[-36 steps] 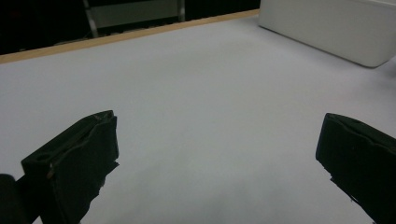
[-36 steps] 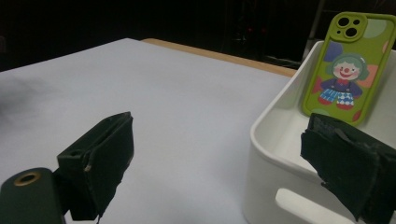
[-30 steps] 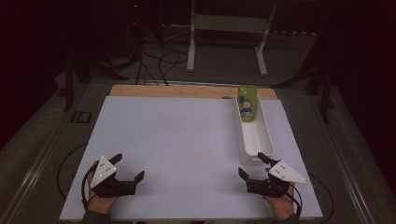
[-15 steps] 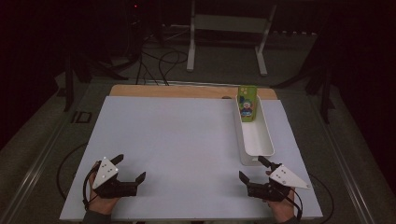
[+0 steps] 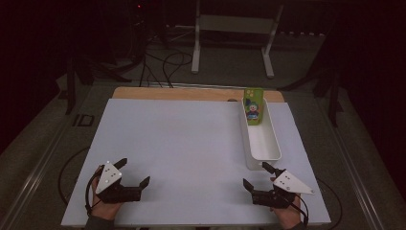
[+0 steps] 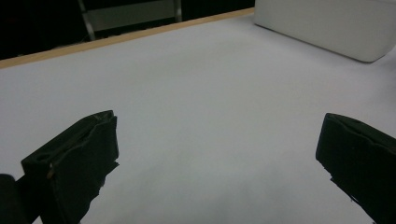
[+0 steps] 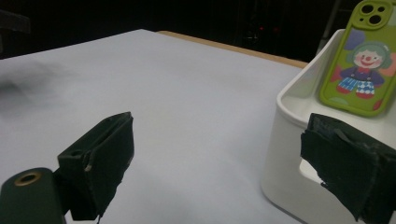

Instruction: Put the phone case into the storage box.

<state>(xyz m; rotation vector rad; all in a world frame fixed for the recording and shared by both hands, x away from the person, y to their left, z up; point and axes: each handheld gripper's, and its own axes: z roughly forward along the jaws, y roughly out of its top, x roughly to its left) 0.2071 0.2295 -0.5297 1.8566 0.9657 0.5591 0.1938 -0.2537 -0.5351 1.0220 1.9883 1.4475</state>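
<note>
The green phone case [image 5: 253,106] with the clown print stands tilted against the far end wall of the white tray [image 5: 261,158], well ahead of your right gripper [image 5: 262,176] and slightly to its outer side. In the right gripper view the phone case [image 7: 362,60] leans just beyond the outer jaw, with the tray [image 7: 289,154] wall rising close beside that jaw. Your right gripper is spread wide and holds nothing; its outer jaw sits just off the tray's near end. Your left gripper [image 5: 133,171] is likewise spread wide and empty, resting low over the white table [image 5: 182,143], with the tray well off to its right.

The likely trouble is the tray itself. If you drive the right gripper straight ahead, the outer jaw may clip the near wall and shove the light tray, and the leaning case could slide flat or tip over the rim. Lift above the rim first. The case looks thin and smooth, so a pinch across its faces at an angle could make it squirt out; square the jaws to it before closing
</note>
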